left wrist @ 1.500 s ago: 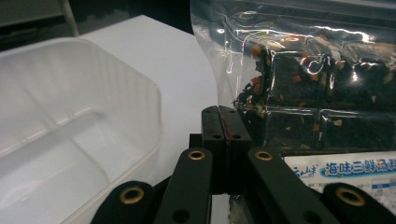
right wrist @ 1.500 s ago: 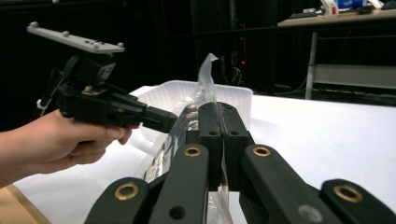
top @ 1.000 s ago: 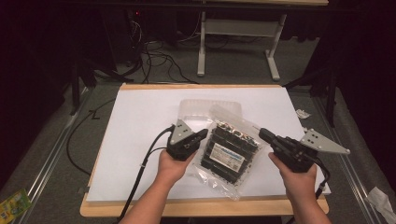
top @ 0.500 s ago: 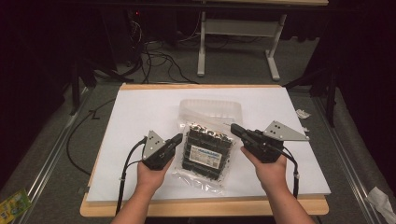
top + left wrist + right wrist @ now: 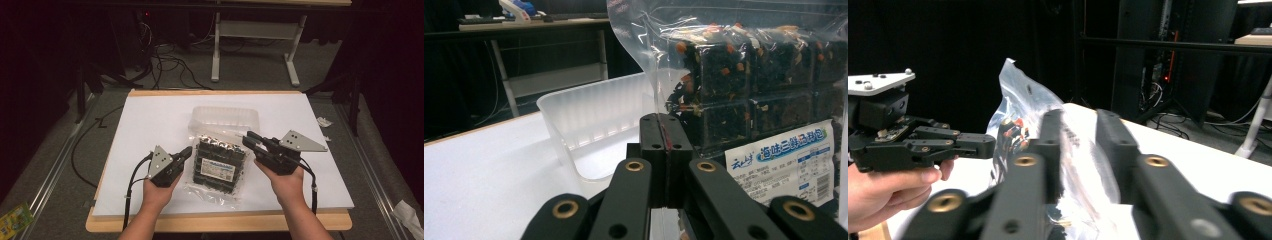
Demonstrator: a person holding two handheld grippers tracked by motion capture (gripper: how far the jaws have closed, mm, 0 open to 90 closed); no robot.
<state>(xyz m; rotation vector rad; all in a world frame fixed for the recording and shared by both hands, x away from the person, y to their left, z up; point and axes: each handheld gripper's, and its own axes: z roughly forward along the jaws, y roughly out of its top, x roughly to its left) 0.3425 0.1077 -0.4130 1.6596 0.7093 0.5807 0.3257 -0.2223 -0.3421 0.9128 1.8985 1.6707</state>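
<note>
High view: the clear bag (image 5: 217,165) of dark snack blocks lies on the white table (image 5: 150,125), its far end against the clear tray (image 5: 226,114); my left claw (image 5: 186,154) is at its left edge, my right claw (image 5: 248,138) at its right.
Left gripper view: jaws pressed flat together, pinching the bag's (image 5: 744,90) thin film edge. Film is slippery and crinkly, the blocks inside look stiff.
Right gripper view: jaws have just been opening, film (image 5: 1068,150) loose between them, not pinched. I judge the bare side seams the best hold.

Dim room, grey floor (image 5: 60,165) with loose black cables (image 5: 167,62), white-legged desk (image 5: 250,37) behind.
</note>
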